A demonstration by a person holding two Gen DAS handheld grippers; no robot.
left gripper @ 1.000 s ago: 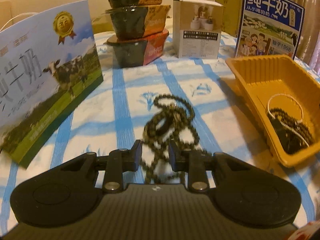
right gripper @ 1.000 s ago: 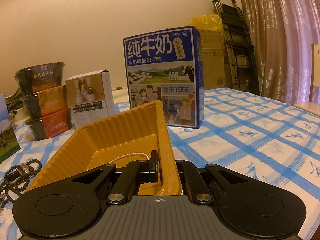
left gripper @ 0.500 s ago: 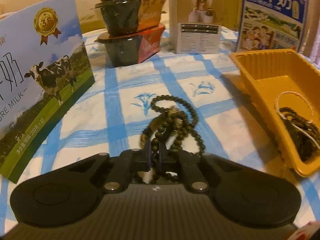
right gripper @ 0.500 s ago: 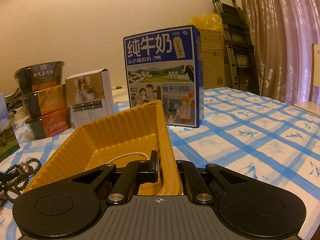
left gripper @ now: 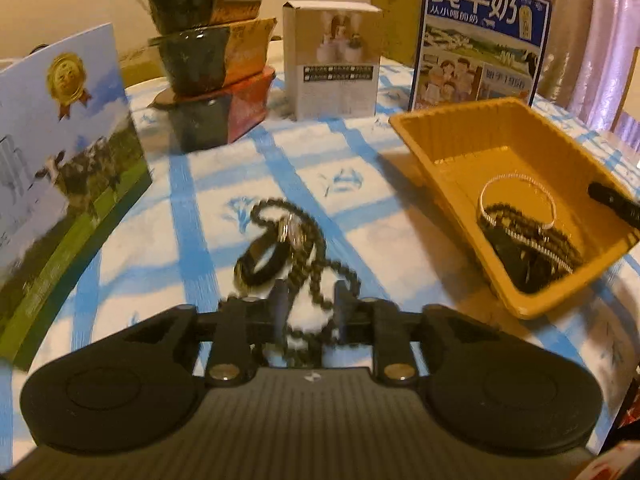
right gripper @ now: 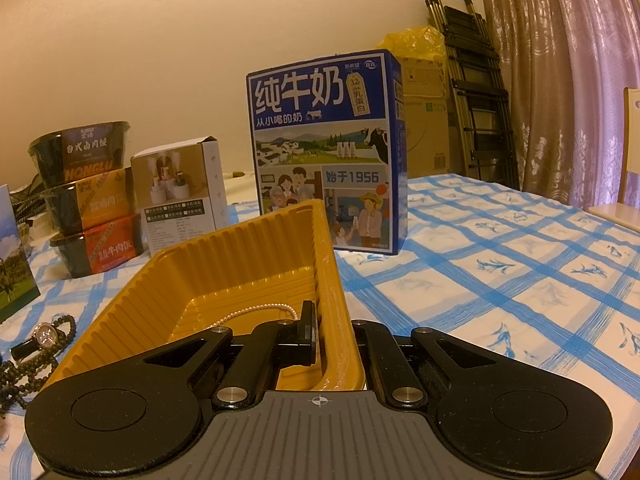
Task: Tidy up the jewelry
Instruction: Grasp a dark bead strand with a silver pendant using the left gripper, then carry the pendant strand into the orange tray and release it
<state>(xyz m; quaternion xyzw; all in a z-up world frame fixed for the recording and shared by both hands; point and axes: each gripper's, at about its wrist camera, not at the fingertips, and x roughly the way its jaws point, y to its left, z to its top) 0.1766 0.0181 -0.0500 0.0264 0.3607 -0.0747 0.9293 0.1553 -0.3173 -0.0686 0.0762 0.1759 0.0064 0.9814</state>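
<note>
Partly done, by my reading: the yellow plastic tray (left gripper: 460, 148) already holds a white pearl bracelet (left gripper: 520, 196) and a heap of dark beaded strands (left gripper: 532, 248) at the end nearest the right gripper (right gripper: 334, 340), while a dark bead necklace (left gripper: 316, 256) and a wristwatch (left gripper: 272, 248) remain on the worktop (left gripper: 360, 216) and have yet to go in. The left gripper (left gripper: 308, 300) points down at that pile; its fingers (left gripper: 279, 298) have just been opening and now stand narrowly apart, with loops of the necklace lying between them and just beyond the tips. No pad can be seen pressing on the beads, so I judge the strand not gripped. The watch lies just ahead of the left finger, tangled with the necklace. The right gripper is closed on the tray's near wall, one finger inside and one outside, steadying it. Materials: the tray is thin moulded plastic, ribbed along its walls, glossy, with a rolled rim. The necklace is small round matt beads, limp and prone to snagging. The watch has a dark band and a round, light-faced case. The bracelet is a fine string of tiny pale beads. The worktop carries a white cloth with a blue check.
</note>
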